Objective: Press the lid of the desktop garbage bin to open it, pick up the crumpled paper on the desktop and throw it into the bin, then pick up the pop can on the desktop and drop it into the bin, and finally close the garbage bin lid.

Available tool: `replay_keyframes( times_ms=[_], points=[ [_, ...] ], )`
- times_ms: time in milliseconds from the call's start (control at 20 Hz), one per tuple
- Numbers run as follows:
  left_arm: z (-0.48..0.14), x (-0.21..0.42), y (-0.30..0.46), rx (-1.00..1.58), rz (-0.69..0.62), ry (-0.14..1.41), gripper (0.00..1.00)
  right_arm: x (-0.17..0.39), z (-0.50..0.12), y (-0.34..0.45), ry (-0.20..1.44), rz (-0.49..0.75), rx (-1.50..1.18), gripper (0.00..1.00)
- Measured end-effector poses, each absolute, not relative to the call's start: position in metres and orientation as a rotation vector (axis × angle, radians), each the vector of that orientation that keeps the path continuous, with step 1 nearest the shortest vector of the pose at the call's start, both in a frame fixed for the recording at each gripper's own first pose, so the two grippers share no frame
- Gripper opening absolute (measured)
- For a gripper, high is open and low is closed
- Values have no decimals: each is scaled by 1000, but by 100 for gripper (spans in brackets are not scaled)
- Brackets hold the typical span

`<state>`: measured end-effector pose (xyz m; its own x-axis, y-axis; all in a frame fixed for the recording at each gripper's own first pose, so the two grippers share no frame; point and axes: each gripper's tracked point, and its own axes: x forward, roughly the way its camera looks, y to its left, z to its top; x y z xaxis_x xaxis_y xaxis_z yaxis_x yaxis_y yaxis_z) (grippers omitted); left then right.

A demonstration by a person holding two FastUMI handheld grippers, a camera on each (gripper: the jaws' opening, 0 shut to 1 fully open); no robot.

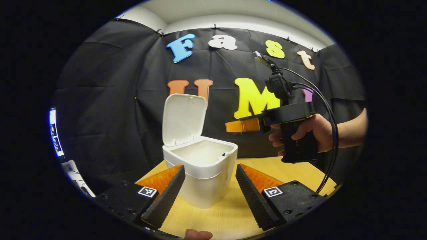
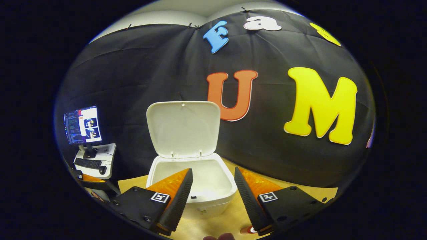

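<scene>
A white desktop garbage bin [image 1: 200, 166] stands on the wooden desktop [image 1: 230, 213] with its lid [image 1: 184, 118] swung fully upright, the inside looking bare as far as either camera reaches. In the left gripper view, the left gripper [image 1: 210, 193] hangs low in front of the bin with its jaws spread wide, holding nothing, the bin's body framed between the two fingers at 12 o'clock. At about 2 o'clock in that view a hand [image 1: 308, 131] holds the right gripper [image 1: 242, 126] raised above and beside the bin's open mouth; from this side angle it cannot be told there whether its fingers are apart.

The right gripper view settles it: the right gripper [image 2: 213, 195] has its jaws spread and empty, looking down into the open bin [image 2: 191, 186], with the lid [image 2: 183, 128] at 12 o'clock. A monitor and keyboard [image 2: 85, 133] sit on a stand at 9 o'clock.

The lid-opening step looks done. The crumpled paper and the pop can cannot be made out with any certainty in these pictures; a small reddish object at the bottom edge of the right gripper view is too cut off to identify. The step in hand appears to be fetching the paper. The next move would call for swinging a gripper away from the bin, finding the paper on the desk, and closing gently on it.
</scene>
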<state>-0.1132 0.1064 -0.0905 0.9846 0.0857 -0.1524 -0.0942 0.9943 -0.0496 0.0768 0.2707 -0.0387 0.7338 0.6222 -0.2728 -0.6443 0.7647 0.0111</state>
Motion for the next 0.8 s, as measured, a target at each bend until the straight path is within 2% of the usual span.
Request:
replay_keyframes(
  times_ms=[100, 400, 550, 800],
  points=[
    [-98, -102, 86, -50, 28, 156, 100, 76, -32, 238, 235, 640, -82, 87],
    [-135, -71, 27, -7, -144, 183, 100, 73, -35, 132, 209, 442, -86, 87],
    [-160, -58, 1, 20, -212, 206, 100, 68, -43, 84, 225, 347, -82, 91],
    [-195, -35, -34, 40, -305, 223, 100, 48, -59, 24, 257, 238, -54, 91]
  ],
)
